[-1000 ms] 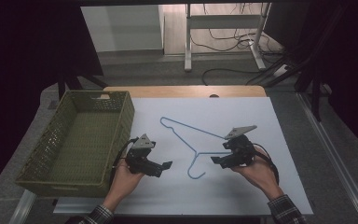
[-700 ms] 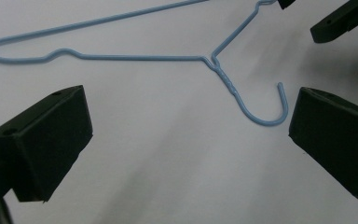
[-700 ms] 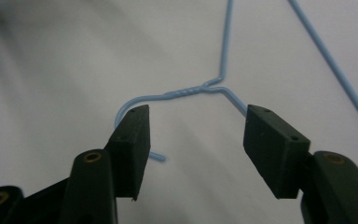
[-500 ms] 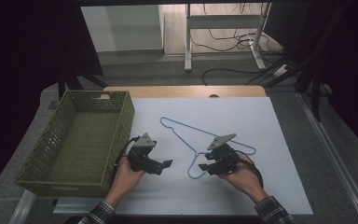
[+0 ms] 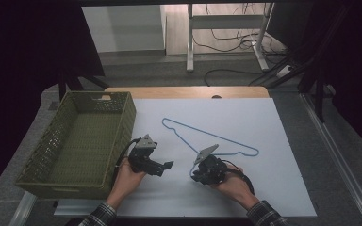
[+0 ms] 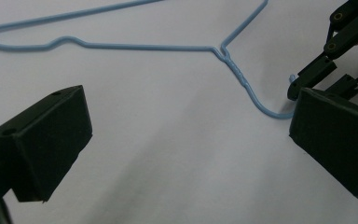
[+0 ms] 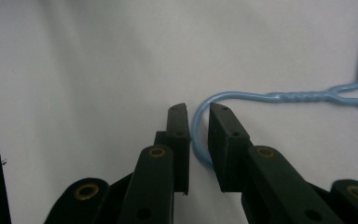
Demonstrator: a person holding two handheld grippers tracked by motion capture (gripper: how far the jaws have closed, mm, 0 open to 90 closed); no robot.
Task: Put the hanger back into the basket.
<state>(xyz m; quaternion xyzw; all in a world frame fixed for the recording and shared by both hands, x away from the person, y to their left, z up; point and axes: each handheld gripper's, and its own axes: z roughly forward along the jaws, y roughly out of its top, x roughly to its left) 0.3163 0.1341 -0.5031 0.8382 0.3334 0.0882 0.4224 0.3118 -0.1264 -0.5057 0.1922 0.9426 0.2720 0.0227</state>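
Note:
A light-blue wire hanger lies flat on the white sheet, its hook pointing toward the near edge. My right gripper is down at that hook. In the right gripper view its jaws stand a narrow gap apart astride the hook wire, which runs between them without being pinched. My left gripper hovers to the left of the hook, wide open and holding nothing. The left gripper view shows the hanger ahead and the right gripper at the hook's end.
An olive-green slatted basket stands at the left edge of the sheet, close to my left hand. Bare white sheet stretches to the right of and beyond the hanger. A wooden table edge borders the far side.
My right gripper has moved left and toward the near edge, from beside the hanger's neck to its hook, and its jaws now straddle the wire. The left gripper has stayed put.

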